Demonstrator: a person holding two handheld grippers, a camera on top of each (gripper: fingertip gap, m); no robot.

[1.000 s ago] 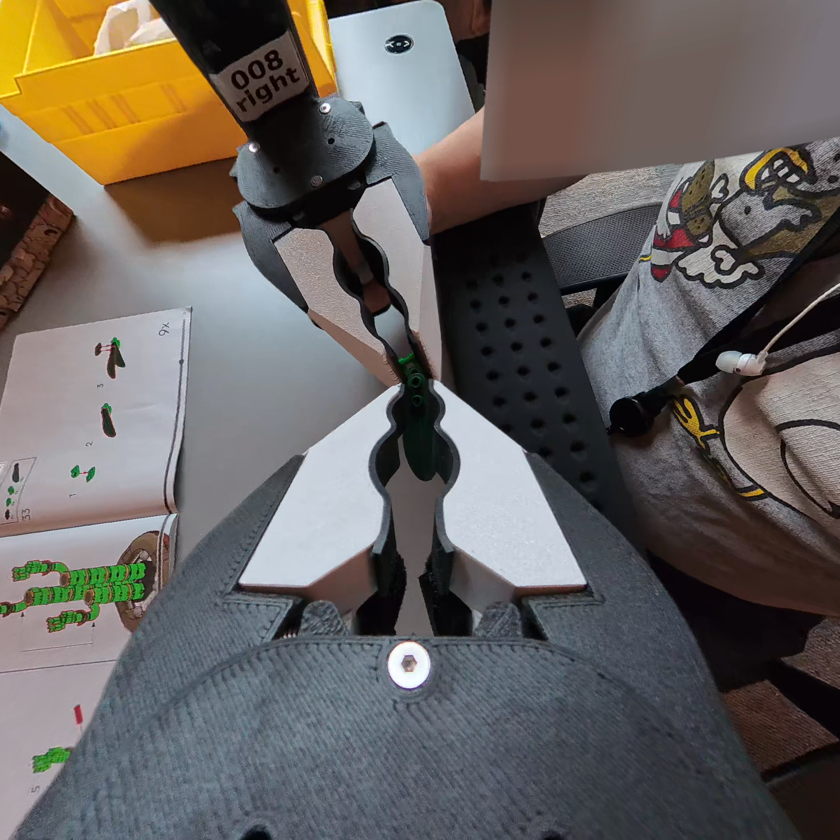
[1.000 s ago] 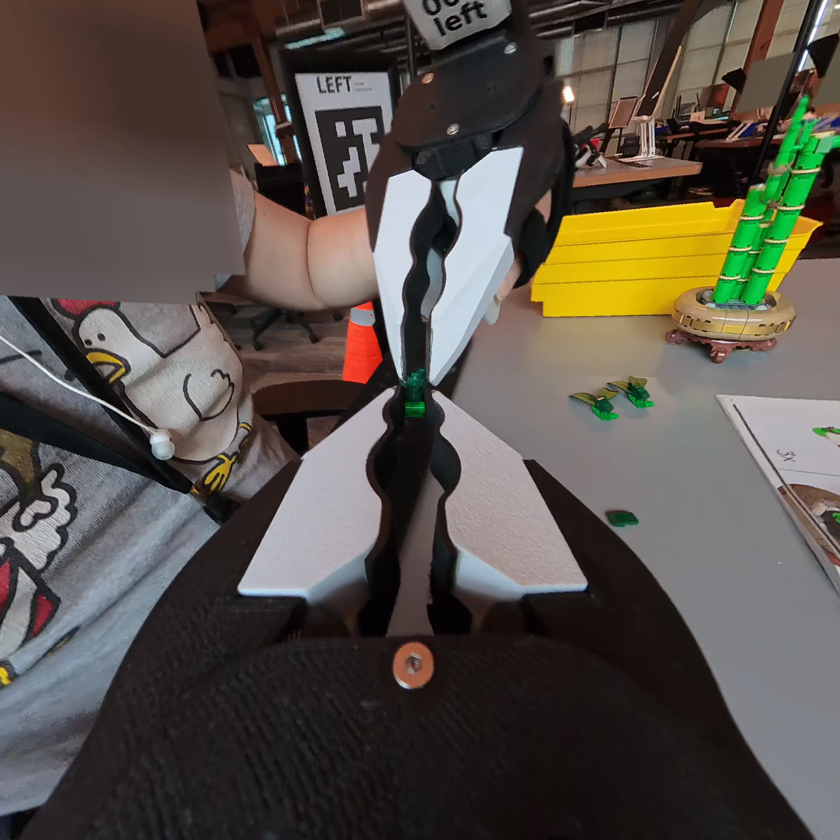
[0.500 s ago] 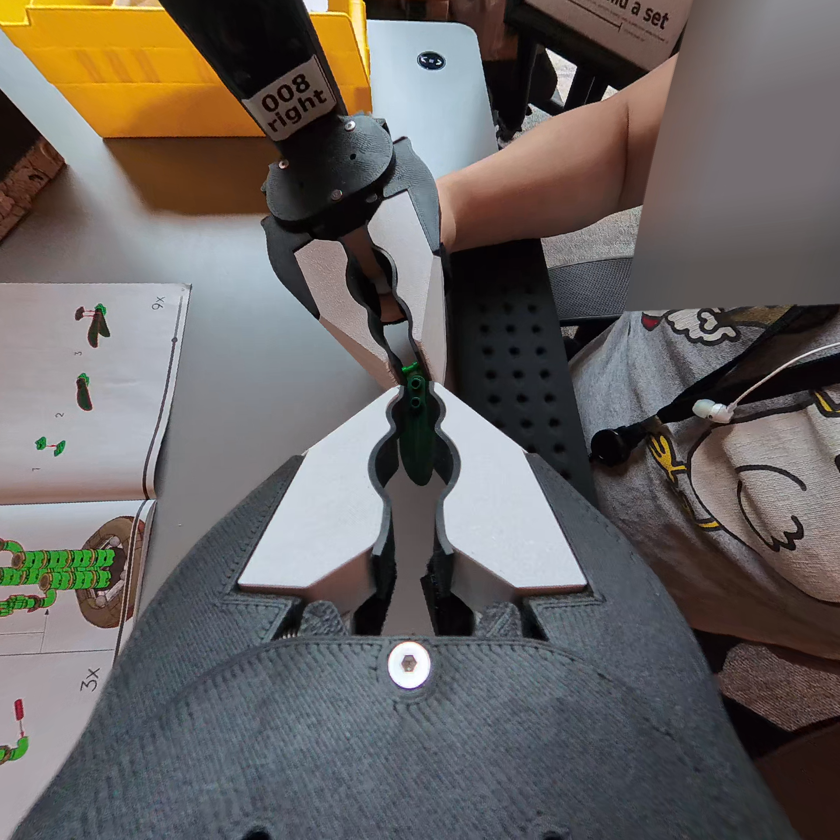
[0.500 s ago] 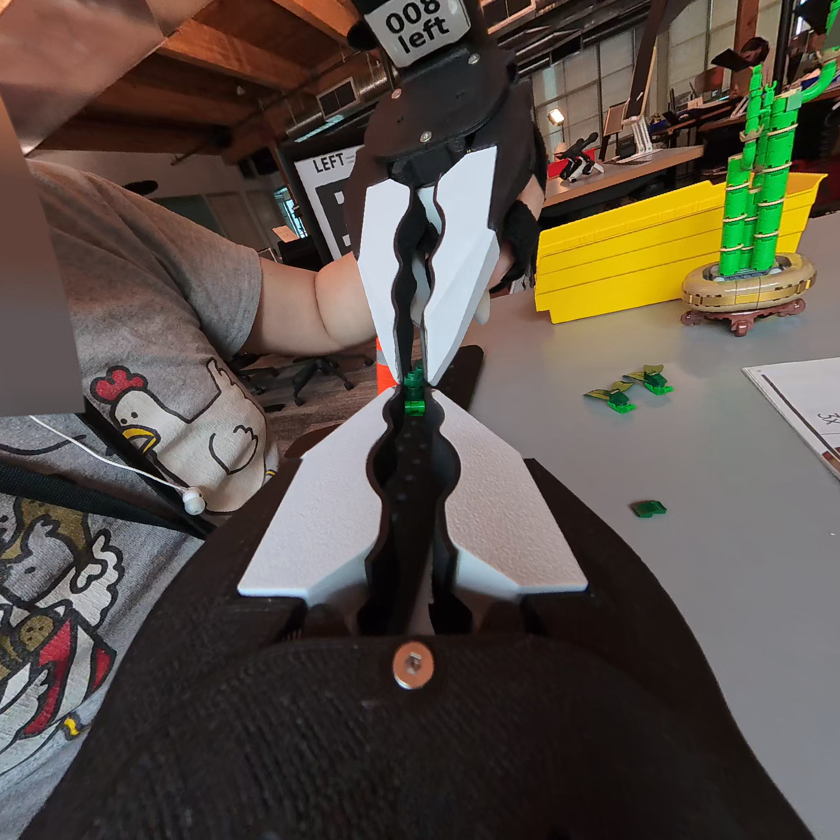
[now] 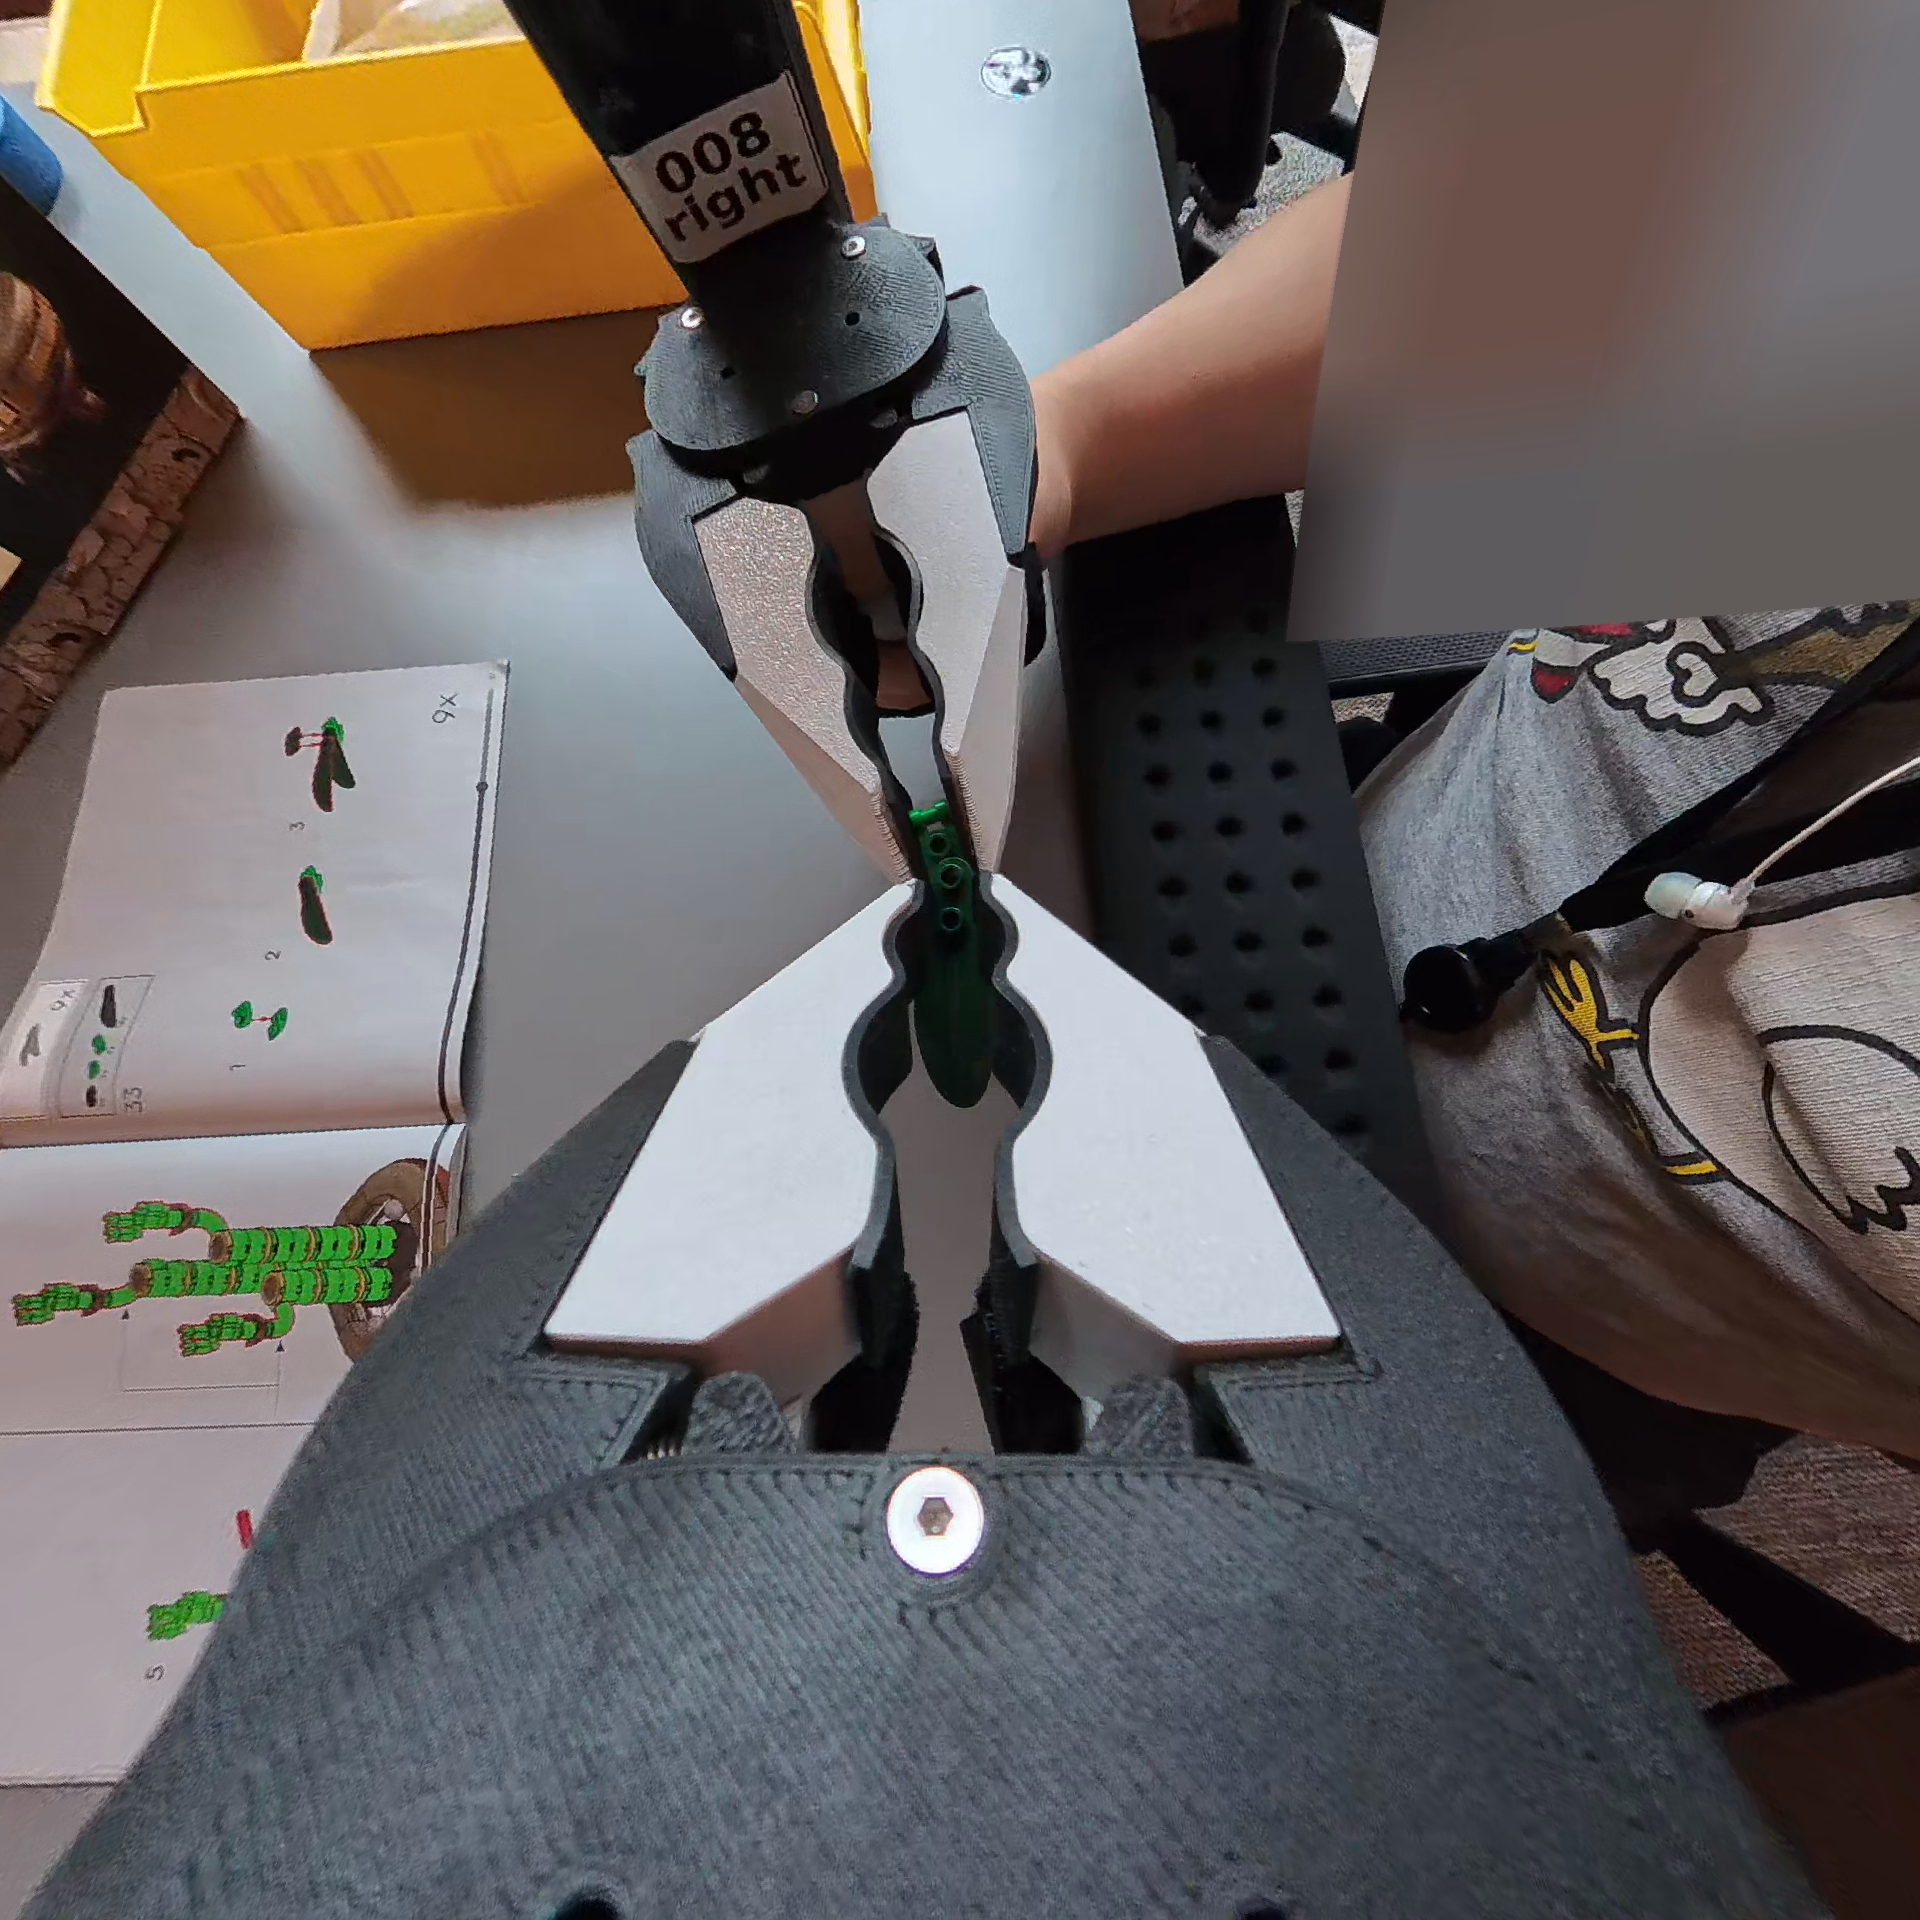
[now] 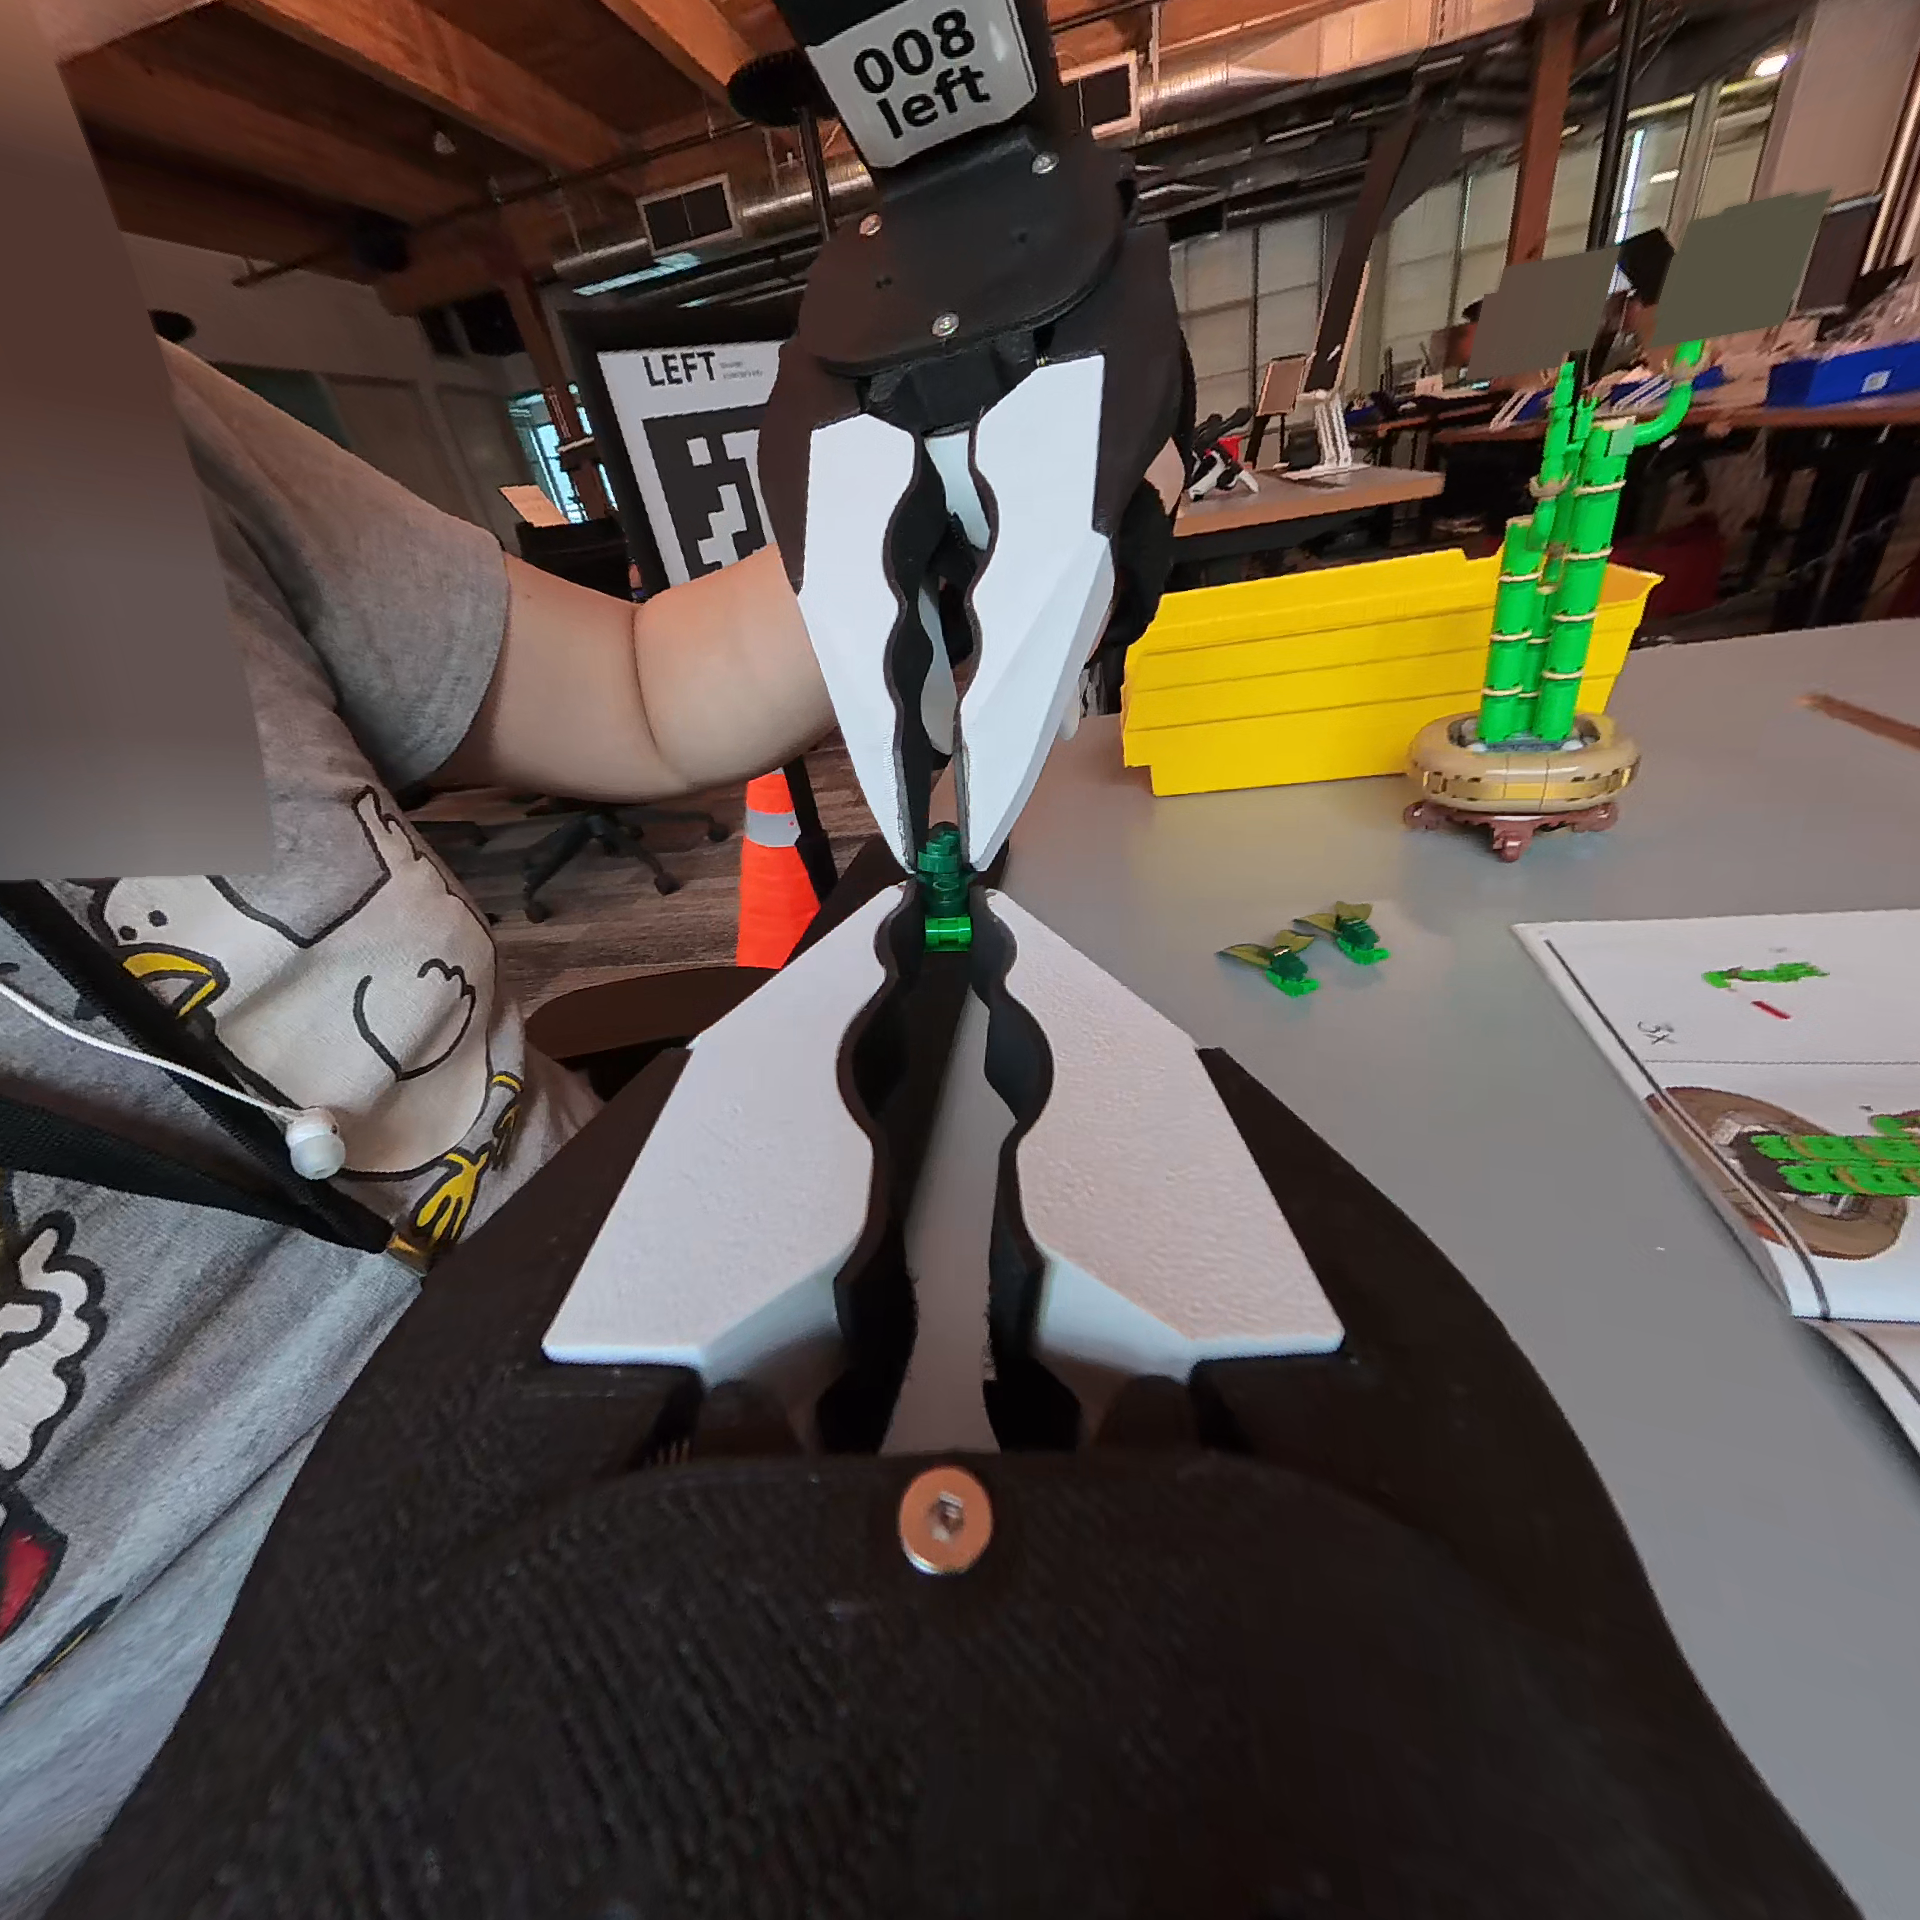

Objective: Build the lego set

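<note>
My left gripper point(image 5: 948, 891) is shut on a dark green leaf piece point(image 5: 954, 1013). The leaf's studded end sticks out past the fingertips. My right gripper point(image 6: 943, 906) is shut on a small bright green piece point(image 6: 945, 932). The two grippers meet tip to tip above the table's edge, and the small piece point(image 5: 928, 817) touches the leaf's studded end point(image 6: 940, 860). In the left wrist view the right gripper point(image 5: 933, 831) comes in from above. In the right wrist view the left gripper point(image 6: 935, 847) comes in from above.
An open instruction booklet point(image 5: 260, 935) lies on the grey table point(image 6: 1351, 1091). Two finished leaf assemblies point(image 6: 1309, 945) lie beside it. A green bamboo model point(image 6: 1538, 665) stands by yellow bins point(image 6: 1299, 686). A black chair armrest point(image 5: 1226, 831) and the person's torso are close by.
Both grippers stayed tip to tip and swayed together a little, so the background shifted. Both grasps look unchanged.
</note>
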